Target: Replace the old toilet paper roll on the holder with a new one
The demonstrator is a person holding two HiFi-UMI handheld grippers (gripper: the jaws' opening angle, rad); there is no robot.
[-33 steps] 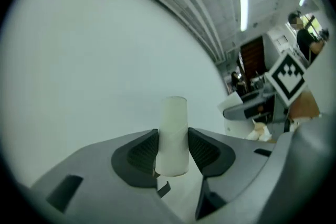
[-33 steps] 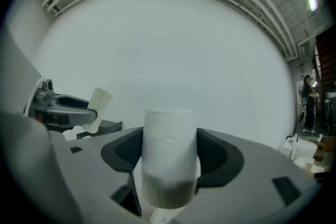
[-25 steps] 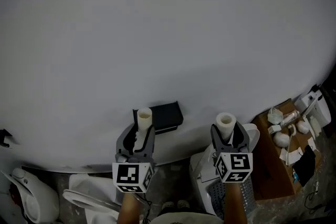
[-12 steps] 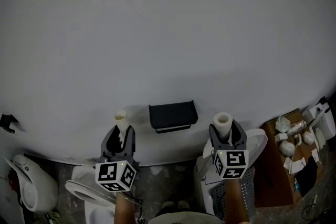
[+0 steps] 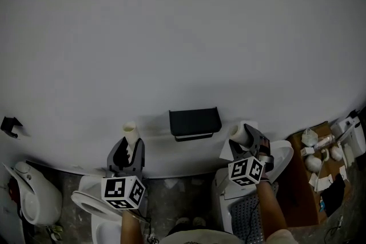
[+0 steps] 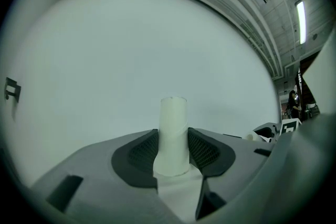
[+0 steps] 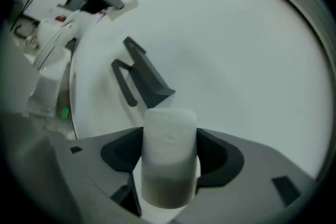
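Left claw [image 6: 173, 140] pinches the thin roll [image 6: 173, 113] (nearly bare); right claw [image 7: 169, 157], wider, pinches the full roll [image 7: 169, 131].

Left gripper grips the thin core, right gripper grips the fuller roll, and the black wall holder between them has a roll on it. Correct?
Not quite: the black wall holder is bare in the head view. The left gripper does grip the thin core and the right gripper the fuller roll.
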